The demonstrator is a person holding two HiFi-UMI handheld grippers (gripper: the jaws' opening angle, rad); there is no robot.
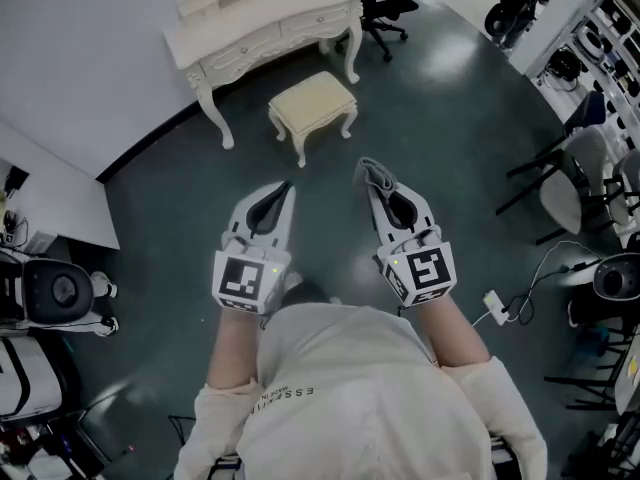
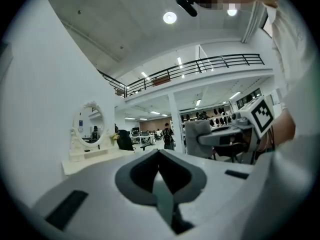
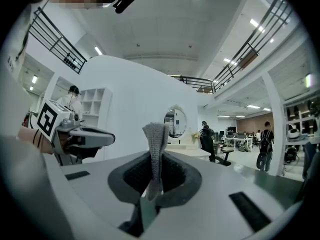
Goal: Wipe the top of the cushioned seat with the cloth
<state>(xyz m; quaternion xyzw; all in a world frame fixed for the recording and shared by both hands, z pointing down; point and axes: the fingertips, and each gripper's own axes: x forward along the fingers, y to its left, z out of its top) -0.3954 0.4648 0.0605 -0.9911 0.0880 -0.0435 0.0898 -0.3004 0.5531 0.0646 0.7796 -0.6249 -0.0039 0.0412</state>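
Right gripper (image 1: 376, 180) forward, pinching cloth (image 3: 155, 141); left gripper (image 1: 286, 190) alongside, seemingly closed and empty.

Dark, glossy grey-green floor (image 1: 450, 168), pale reflections toward the upper right of the head view. At upper left, cream dressing table (image 1: 265, 23) with carved legs, set against a white wall (image 1: 80, 48). Black office chair (image 1: 385, 8) at top centre. Dark-framed chairs (image 1: 575, 178) along the right edge, shelving (image 1: 610, 28) above them. In the left gripper view: oval mirror (image 2: 90, 125) at mid-left, railed balcony (image 2: 200, 66) across the centre, round ceiling light (image 2: 170, 17) at top. Open-plan desks in the far distance, too small to make out.
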